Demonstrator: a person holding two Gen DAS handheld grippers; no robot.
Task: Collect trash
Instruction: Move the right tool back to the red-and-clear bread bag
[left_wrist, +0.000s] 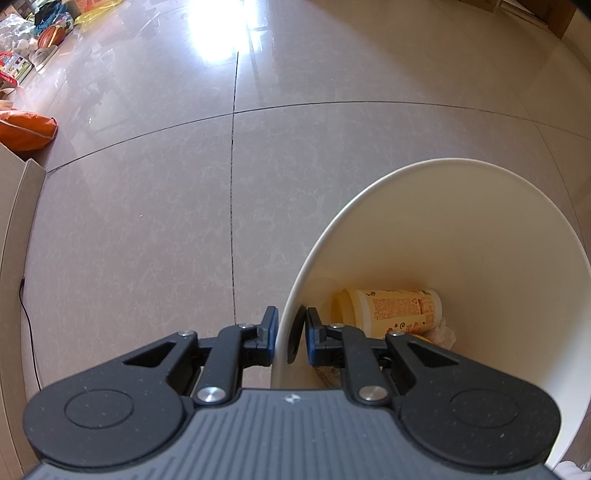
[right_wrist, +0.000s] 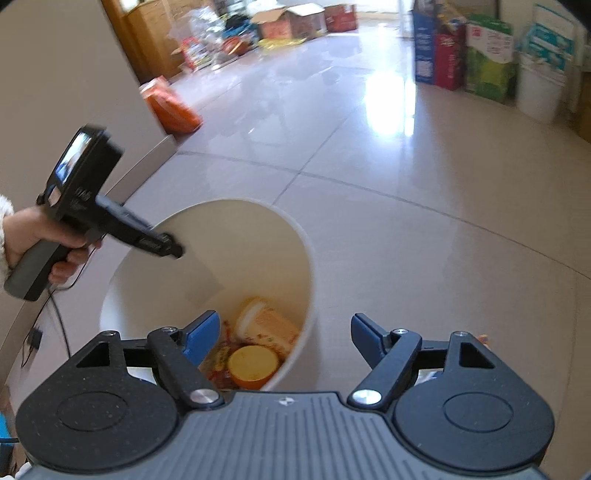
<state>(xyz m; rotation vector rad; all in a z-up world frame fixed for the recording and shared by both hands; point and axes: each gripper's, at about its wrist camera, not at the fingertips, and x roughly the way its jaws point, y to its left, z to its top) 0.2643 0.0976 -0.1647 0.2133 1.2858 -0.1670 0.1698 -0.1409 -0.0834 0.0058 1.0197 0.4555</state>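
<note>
Left wrist view looks steeply down at the white waste bin (left_wrist: 461, 236), which serves as the landmark for everything else. The left gripper (left_wrist: 291, 328) is clamped on the bin's near rim: one blue pad sits outside the wall, the other inside, and the thin wall is pinched between them. Inside the bin, on its bottom, a yellow instant-noodle cup (left_wrist: 391, 310) lies on its side, with a bit of crumpled white paper (left_wrist: 443, 334) just beside it. Outside the bin, the pale tiled floor (left_wrist: 147, 221) spreads away with dark grout lines, and an orange bag (left_wrist: 26, 129) lies well away from the bin, at the far left.

From the right wrist view, the right gripper (right_wrist: 284, 339) hangs over the near edge of the bin (right_wrist: 236, 243), its jaws wide apart with nothing between them. Down in the bin lie the noodle cup (right_wrist: 267, 325), a round yellow lid (right_wrist: 253, 365) just in front of it, and some red-and-yellow wrappers (right_wrist: 221, 362) touching both. A hand (right_wrist: 40, 240) with the left gripper's handle reaches to the bin's rim from the left; that part of the picture is blurred. Stacked cardboard boxes (right_wrist: 480, 55) stand far beyond the bin.
</note>
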